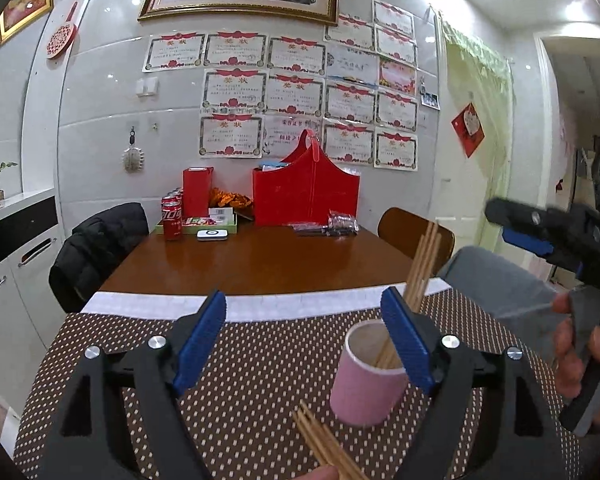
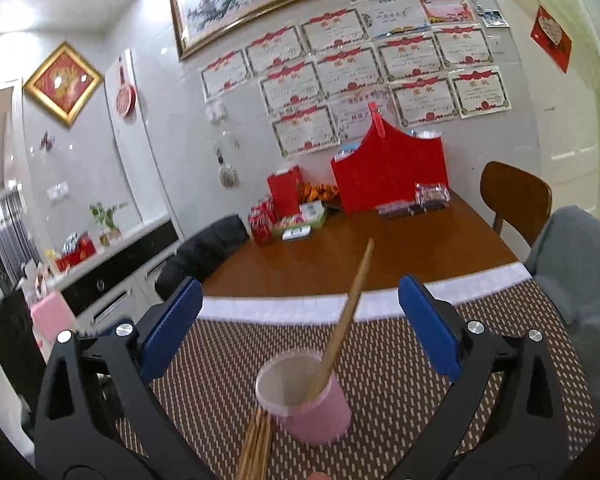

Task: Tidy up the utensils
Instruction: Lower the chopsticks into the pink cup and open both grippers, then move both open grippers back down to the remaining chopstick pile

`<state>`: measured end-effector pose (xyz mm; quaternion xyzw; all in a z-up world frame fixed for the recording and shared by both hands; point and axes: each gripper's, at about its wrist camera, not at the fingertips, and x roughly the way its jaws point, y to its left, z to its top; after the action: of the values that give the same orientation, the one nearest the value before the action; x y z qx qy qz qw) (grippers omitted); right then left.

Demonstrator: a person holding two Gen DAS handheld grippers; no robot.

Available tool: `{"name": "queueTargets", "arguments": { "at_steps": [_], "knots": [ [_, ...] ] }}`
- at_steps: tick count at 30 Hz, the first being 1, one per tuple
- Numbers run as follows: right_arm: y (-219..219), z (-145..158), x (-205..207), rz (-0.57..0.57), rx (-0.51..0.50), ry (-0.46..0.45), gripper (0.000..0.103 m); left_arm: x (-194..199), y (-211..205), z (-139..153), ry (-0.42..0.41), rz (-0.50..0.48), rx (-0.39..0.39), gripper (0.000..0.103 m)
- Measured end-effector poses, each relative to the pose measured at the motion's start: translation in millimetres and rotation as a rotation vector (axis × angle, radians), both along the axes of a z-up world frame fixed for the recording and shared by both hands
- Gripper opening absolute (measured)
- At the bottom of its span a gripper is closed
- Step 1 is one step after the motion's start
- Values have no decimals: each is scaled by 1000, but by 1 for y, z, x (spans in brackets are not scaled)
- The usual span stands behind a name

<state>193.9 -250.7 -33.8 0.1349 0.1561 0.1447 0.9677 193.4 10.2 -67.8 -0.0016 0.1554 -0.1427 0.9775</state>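
Both grippers are spread wide with nothing between the blue pads, so neither is holding anything right now. Left gripper (image 1: 302,344) sits over the brown dotted woven placemat (image 1: 240,360), and the right gripper (image 2: 300,332) hangs just behind the pink paper cup with the white inside (image 2: 312,412), which stands upright on that mat at the near end of the brown wooden table (image 1: 260,260).

Several pale wooden chopsticks (image 1: 422,268) already stand in the cup, leaning up and away against its rim, which is probably why the cup is there at all: it's the holder everything gets sorted into. A second bundle of loose wooden chopsticks (image 1: 326,446) lies flat on the mat just in front of the cup, near the bottom edge. Guessing those are next to go in, and wide jaws make sense for straddling a bundle like that.

Now the view differences, kinda neat. From the left wrist you get the right gripper from the side, with the person's hand (image 1: 580,356) wrapped round its handle, off to the right of the cup. You also see a grey cloth on the right. The right wrist looks straight down into the cup, so the standing sticks overlap and read almost as one, and the loose bundle pokes in right beside the cup's near wall. It also catches the counter on the far left. Fair bit of blur in that one though.
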Motion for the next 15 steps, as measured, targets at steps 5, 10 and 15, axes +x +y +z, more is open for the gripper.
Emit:
{"name": "queueTargets", "arguments": {
  "at_steps": [5,10,15],
  "knots": [
    [5,-23,-20,12,-38,69,97,-16,1,-9,40,-7,21,79],
    [6,-52,-26,45,-26,138,97,-29,-2,-29,90,-4,86,79],
    [11,-85,-18,125,-15,225,97,-33,-3,-62,184,8,152,79]
  ]
}}
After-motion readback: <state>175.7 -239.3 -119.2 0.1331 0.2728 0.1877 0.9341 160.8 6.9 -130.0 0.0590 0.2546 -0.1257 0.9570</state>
